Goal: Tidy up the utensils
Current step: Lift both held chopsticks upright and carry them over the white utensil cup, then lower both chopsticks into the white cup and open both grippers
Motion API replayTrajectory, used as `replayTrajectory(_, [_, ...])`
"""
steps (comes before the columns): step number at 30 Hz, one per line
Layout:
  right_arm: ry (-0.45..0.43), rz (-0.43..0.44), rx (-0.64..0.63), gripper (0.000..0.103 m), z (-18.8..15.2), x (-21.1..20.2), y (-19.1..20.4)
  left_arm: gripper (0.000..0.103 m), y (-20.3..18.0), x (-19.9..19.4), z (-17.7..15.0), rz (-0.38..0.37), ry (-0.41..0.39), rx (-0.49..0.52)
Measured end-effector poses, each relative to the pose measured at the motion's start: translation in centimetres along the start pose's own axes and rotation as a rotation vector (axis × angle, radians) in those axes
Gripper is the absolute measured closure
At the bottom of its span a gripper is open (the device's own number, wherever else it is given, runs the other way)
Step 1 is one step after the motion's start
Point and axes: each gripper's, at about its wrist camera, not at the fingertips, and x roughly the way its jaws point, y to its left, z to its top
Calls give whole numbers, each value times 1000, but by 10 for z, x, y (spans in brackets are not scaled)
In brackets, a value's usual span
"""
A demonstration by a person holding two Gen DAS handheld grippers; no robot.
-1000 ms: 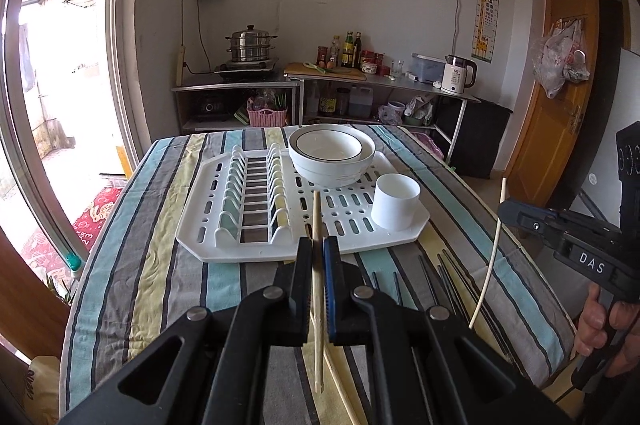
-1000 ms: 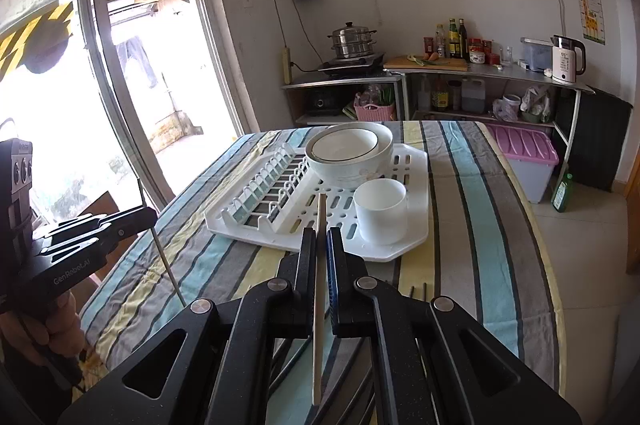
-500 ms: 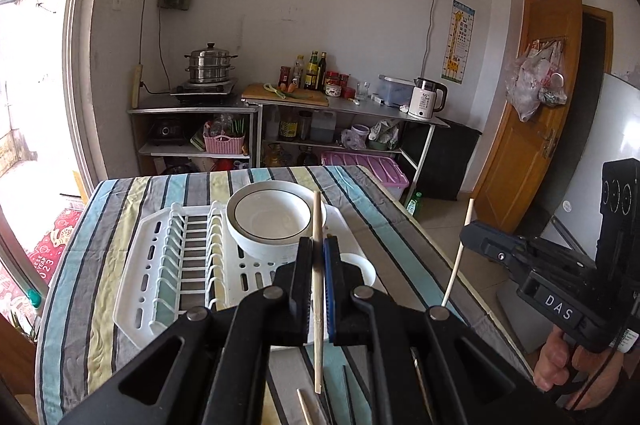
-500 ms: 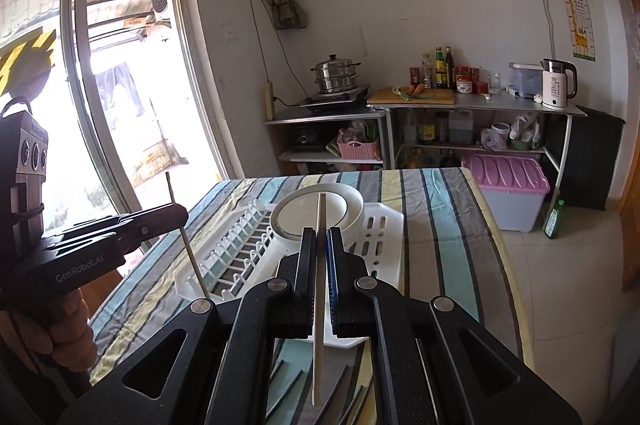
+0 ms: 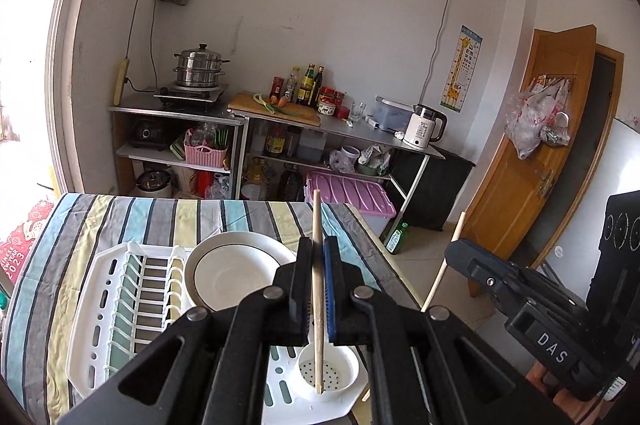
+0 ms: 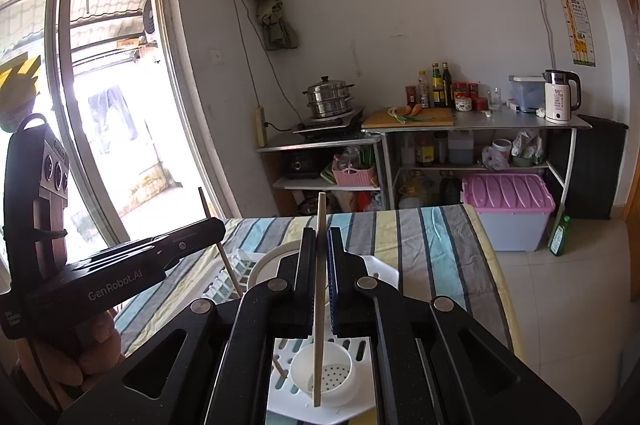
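Each gripper is shut on one upright wooden chopstick. In the left wrist view my left gripper (image 5: 316, 245) pinches a chopstick (image 5: 317, 225) whose lower end hangs over the white perforated utensil cup (image 5: 328, 377) on the white drying rack (image 5: 120, 305). The right gripper (image 5: 454, 249) shows at the right with its own chopstick (image 5: 440, 277). In the right wrist view my right gripper (image 6: 319, 235) clamps a pale chopstick (image 6: 320, 213), its lower end over the same cup (image 6: 320, 377). The left gripper (image 6: 218, 225) comes in from the left, held by a hand (image 6: 96, 345).
A white bowl (image 5: 236, 273) stands in the rack beside the cup. The rack sits on a table with a striped cloth (image 5: 132, 217). Behind are metal shelves with a steamer pot (image 5: 198, 71), bottles, a kettle (image 5: 424, 125) and a pink-lidded bin (image 6: 508, 201). A wooden door (image 5: 532, 153) is at right.
Both grippers have risen and moved forward over the rack with their chopsticks. The cup, earlier ahead of the fingers, now lies under the chopsticks' lower ends. Dark chopsticks on the cloth have left view.
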Motion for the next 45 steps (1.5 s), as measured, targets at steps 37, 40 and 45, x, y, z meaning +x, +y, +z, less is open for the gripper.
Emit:
replayTrajectory(37, [122,-23,60,88,-48,31,-22,81,15,42,-57,55,122,-7])
replayTrajectory(40, [102,-27,42,88,-55,7,-16,81,12,21,-64,63,97,11])
replayTrajectory(45, [78,-33,9,88,-72,-37,-2,81,6,-24,-86,89,65,39])
